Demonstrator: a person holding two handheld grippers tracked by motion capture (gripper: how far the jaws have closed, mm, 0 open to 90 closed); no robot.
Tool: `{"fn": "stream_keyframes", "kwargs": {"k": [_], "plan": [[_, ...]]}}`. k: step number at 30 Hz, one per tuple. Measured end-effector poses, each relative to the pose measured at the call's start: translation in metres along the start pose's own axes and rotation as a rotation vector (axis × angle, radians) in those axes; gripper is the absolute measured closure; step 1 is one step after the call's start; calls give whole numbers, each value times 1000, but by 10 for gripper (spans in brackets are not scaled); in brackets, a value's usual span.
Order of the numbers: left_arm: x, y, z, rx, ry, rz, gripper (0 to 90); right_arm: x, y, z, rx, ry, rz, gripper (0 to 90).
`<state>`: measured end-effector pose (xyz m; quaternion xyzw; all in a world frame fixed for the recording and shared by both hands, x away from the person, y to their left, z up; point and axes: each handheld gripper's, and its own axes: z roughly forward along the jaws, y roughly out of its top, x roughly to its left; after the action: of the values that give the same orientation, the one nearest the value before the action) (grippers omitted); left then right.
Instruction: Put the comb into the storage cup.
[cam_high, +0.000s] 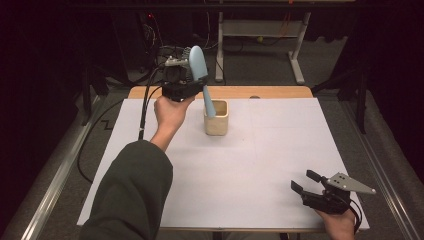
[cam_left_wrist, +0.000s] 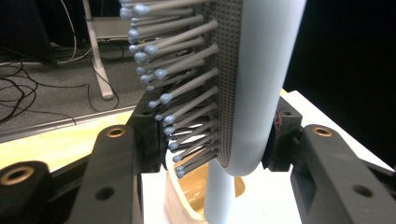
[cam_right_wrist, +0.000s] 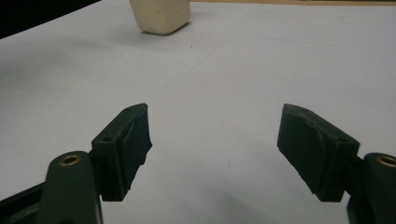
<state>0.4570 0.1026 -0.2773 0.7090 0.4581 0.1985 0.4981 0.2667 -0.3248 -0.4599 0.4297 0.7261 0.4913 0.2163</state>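
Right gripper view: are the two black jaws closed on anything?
No: the right gripper has its jaws standing wide apart with only the white table surface between them.

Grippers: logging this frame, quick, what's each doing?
Left gripper: shut on the brush, handle in the cup.
Right gripper: open, holding nothing.

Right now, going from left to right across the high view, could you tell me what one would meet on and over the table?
Left hand-held gripper clamping the blue hairbrush → beige cup that the brush handle dips into → right hand-held gripper, jaws apart, low over the white table.
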Motion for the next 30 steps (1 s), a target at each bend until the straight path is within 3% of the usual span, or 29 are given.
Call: {"fn": "stream_keyframes", "kwargs": {"k": [15, 30], "plan": [[-1, 0, 18, 10, 6, -29, 515, 0, 0, 1, 3, 8, 1, 265], [2, -1, 25, -5, 20, -44, 515, 1, 0, 1, 3, 8, -6, 269]]}}
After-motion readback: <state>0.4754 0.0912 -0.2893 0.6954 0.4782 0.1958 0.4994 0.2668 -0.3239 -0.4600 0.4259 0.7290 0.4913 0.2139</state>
